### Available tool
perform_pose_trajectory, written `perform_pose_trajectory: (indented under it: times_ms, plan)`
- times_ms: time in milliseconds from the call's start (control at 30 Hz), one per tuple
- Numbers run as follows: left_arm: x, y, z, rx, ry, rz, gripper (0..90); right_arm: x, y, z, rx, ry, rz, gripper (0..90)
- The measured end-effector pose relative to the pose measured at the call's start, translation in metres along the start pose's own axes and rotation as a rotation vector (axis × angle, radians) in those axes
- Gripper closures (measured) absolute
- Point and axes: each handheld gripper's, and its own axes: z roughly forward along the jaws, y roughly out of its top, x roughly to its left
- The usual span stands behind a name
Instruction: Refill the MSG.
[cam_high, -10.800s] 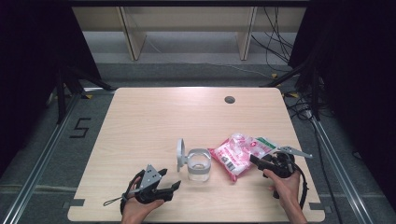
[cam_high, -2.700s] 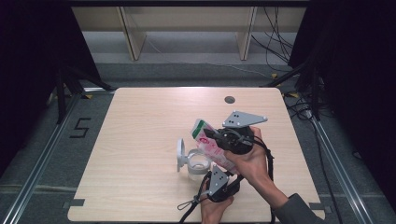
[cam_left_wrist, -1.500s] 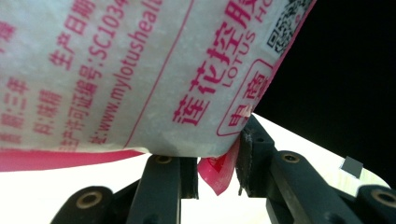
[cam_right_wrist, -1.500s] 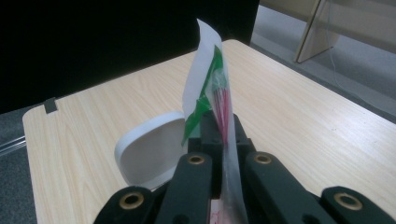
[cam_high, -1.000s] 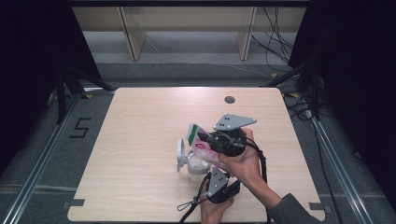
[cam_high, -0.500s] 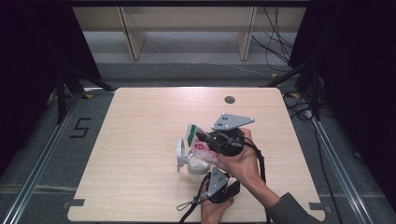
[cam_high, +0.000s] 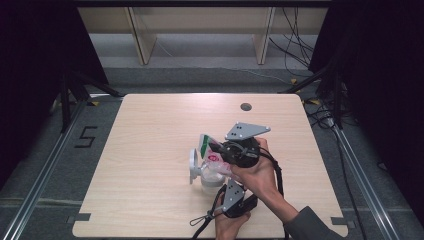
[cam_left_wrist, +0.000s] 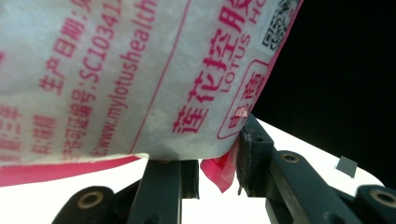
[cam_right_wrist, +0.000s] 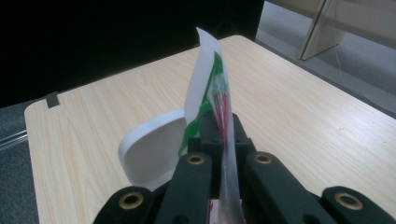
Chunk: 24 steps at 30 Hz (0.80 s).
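A pink and white printed packet hangs tilted over a clear jar near the table's front middle. The jar's white hinged lid stands open to its left. My right gripper is shut on the packet's green-edged top. In the right gripper view the packet rises edge-on from the jaws, with the lid behind. My left gripper reaches the jar from the front and seems to pinch its near wall. In the left gripper view the packet looms overhead, a pink corner dangling between the narrowly parted jaws.
The light wooden table has a small round hole near its far edge. Black curtains stand on both sides. Cables lie on the floor beyond the table's right side. Both forearms come in over the front edge.
Since the earliest frame the right gripper lifted the packet off the table and lowered it over the jar, and the left hand moved to the jar. Nothing has moved over the last second.
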Motion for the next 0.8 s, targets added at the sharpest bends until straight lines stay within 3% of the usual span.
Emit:
perform_pose_trajectory:
  times_ms: [333, 533, 800]
  plan:
    - [-0.0002, 0.0004, 0.0003, 0.000, -0.002, 0.008, 72.4, -0.0002, -0.0005, -0.0013, -0.016, 0.012, 0.030, 90.0]
    - [-0.0002, 0.0004, 0.0013, -0.015, -0.010, 0.002, 72.4, 0.0011, 0.0005, 0.0005, -0.021, -0.007, -0.013, 90.0]
    - [-0.0005, 0.0007, 0.0013, -0.022, -0.010, 0.008, 72.4, 0.0019, 0.0013, -0.0001, 0.006, 0.000, 0.018, 90.0]
